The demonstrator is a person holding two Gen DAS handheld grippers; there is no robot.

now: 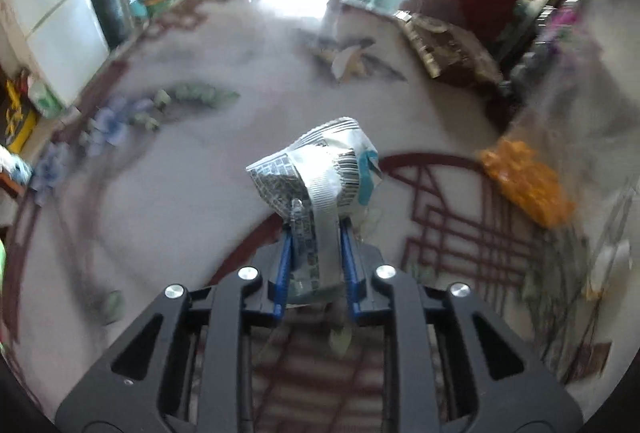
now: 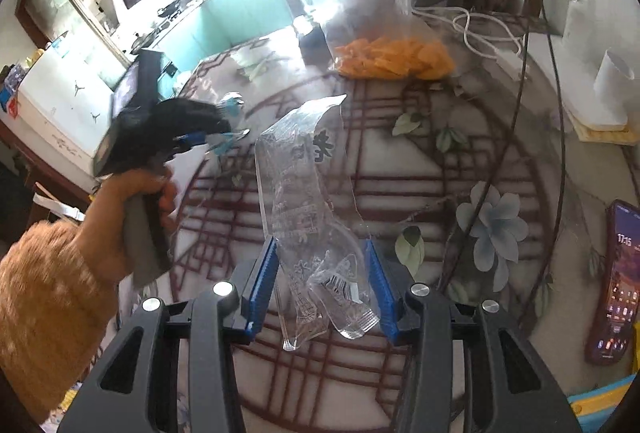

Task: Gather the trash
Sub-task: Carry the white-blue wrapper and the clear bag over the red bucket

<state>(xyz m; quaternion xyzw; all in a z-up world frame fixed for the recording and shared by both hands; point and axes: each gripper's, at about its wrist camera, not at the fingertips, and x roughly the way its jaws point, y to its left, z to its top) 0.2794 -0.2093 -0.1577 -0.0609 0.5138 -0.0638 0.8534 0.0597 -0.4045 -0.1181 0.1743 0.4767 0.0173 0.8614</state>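
Note:
My left gripper (image 1: 317,229) is shut on a crumpled silver wrapper (image 1: 320,161) with printed text and a barcode, held clear above the patterned tabletop (image 1: 460,241). The right wrist view shows that gripper (image 2: 224,137) at the left, blurred, in a person's hand (image 2: 132,201) with an orange sleeve. My right gripper (image 2: 322,253) is shut on a clear plastic wrapper (image 2: 304,169) with dark print. The wrapper stands up between the blue pads (image 2: 266,273), above the table (image 2: 400,193).
A clear bag of orange chips (image 2: 392,57) lies at the table's far side, also visible as the chip bag (image 1: 524,185) at the right. A phone (image 2: 618,281) lies at the right edge. White and black cables (image 2: 480,33) cross the table. A white fridge (image 1: 52,13) stands far left.

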